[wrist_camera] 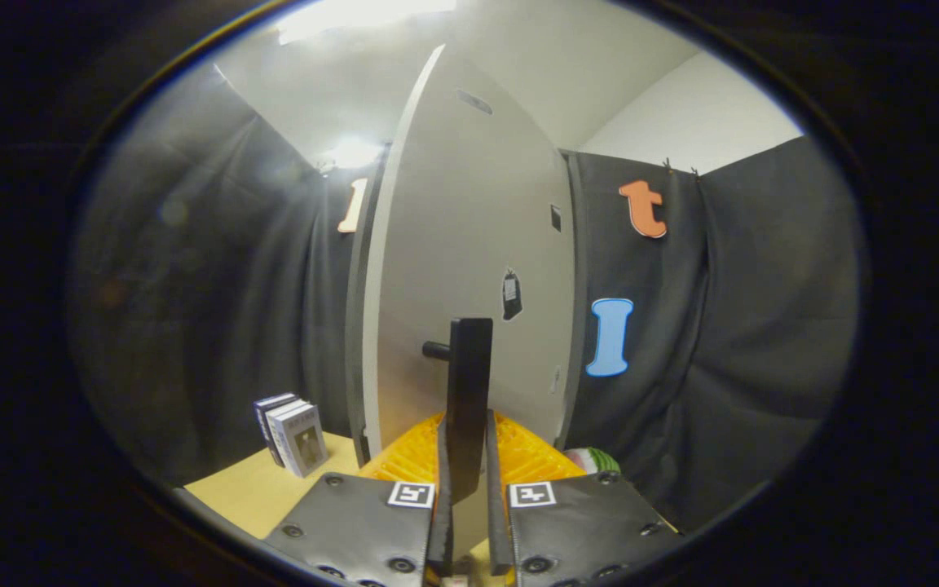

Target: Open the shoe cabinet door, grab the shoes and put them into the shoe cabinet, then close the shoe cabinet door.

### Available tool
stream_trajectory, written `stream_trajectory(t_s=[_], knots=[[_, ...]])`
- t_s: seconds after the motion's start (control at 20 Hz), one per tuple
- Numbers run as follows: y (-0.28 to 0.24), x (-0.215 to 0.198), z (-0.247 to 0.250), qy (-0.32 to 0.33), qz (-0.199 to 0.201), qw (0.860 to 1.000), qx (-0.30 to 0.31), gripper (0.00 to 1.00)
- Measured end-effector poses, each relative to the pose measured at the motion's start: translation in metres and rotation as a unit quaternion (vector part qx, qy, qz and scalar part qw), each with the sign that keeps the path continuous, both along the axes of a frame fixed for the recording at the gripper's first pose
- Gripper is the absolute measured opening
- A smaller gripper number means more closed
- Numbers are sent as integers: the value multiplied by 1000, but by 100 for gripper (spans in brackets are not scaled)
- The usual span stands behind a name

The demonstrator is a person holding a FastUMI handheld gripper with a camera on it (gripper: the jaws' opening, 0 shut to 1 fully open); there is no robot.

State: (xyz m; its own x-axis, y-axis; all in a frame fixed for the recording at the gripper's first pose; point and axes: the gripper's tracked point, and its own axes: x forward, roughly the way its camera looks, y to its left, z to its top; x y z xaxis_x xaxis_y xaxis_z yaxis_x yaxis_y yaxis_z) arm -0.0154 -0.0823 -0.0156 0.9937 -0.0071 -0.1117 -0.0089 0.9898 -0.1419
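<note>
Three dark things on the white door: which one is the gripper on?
The tall black handle sits between the gripper fingers; the two small dark patches sit higher on the cabinet door.

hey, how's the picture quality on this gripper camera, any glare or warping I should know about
Gripper view: strong glare from a ceiling light and a second flare beside the cabinet door; fisheye bends the door's edges into curves; left booth wall hazy; the hand-held gripper, clamped on the black door handle, looks sharp.
</note>
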Motion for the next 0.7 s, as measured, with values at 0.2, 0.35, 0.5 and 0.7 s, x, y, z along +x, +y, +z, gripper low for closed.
stream_trajectory(t_s=[0.2,0.35,0.5,0.7], knots=[[-29,-13,3,-1,-18,1000,-6,19],[-48,-23,11,-12,-32,999,-9,18],[-69,-32,18,-22,-50,998,-12,18],[-95,-46,23,-26,-70,997,-18,19]])
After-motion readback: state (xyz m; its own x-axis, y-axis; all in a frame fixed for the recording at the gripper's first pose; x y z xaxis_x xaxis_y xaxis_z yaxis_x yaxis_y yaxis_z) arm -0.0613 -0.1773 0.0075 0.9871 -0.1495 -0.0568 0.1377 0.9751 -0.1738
